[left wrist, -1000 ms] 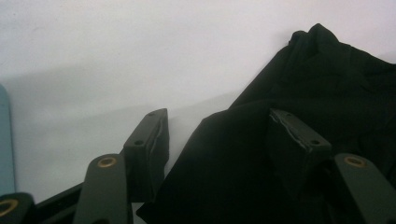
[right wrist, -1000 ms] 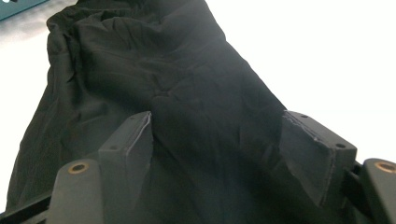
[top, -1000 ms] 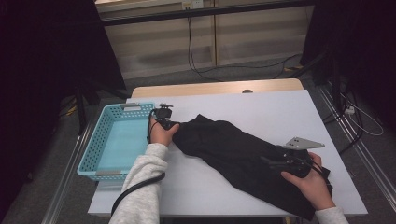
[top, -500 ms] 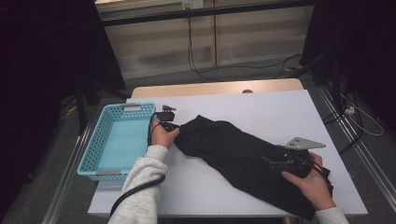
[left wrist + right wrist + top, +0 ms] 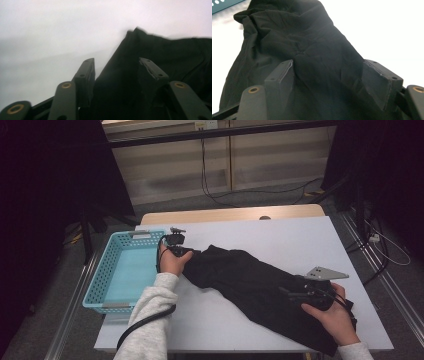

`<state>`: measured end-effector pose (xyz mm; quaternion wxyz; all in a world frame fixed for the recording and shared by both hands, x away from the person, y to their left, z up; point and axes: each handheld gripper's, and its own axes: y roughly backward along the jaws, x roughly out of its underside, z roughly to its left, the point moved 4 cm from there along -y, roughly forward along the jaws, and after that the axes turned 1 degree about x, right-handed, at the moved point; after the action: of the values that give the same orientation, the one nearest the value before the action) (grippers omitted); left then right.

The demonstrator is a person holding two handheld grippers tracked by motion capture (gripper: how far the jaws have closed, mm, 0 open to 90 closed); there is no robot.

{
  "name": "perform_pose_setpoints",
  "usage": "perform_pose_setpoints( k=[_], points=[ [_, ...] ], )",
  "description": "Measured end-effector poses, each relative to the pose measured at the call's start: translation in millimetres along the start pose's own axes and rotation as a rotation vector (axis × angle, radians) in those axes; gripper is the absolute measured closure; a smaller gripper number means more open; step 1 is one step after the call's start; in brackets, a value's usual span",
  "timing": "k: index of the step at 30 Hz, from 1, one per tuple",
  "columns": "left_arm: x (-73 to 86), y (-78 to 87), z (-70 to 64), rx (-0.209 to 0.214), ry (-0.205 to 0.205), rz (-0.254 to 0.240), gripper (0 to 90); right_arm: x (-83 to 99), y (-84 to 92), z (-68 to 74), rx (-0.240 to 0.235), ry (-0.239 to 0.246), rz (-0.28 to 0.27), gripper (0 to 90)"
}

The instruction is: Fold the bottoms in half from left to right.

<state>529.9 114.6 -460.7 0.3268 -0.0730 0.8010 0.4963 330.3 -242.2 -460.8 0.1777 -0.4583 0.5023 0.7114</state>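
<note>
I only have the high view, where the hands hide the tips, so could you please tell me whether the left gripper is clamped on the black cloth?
Observer: No. The left gripper has just been opening; its fingers stand apart, with the black cloth lying between them.
Operator: And the right gripper?
Observer: On the right gripper the fingers stand wide with a ridge of cloth between them. I cannot tell whether they press it.

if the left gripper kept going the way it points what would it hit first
Most likely the black garment: cloth already lies between the left gripper and its open jaws, which have just been opening. Beyond is bare white table.
</note>
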Motion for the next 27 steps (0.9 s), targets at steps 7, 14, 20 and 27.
perform_pose_setpoints(
  k=[7,14,20,27],
  points=[
    [-1.8,-24.5,2.2,-0.031,-0.053,0.006,46.0,0.7,4.2,-1.5,0.01,0.004,-0.004,26.3],
    [1.0,-29.8,-2.8,-0.017,-0.076,0.01,55.8,5.6,10.4,-3.7,0.016,-0.007,-0.003,26.4],
    [3.8,-31.2,-14.6,0.006,-0.092,0.041,65.1,8.9,17.1,-7.9,0.03,-0.018,-0.003,26.5],
    [1.4,-34.2,-22.9,0.012,-0.084,0.083,85.3,11.8,20.7,-11.2,0.041,-0.027,-0.006,26.5]
  ],
)
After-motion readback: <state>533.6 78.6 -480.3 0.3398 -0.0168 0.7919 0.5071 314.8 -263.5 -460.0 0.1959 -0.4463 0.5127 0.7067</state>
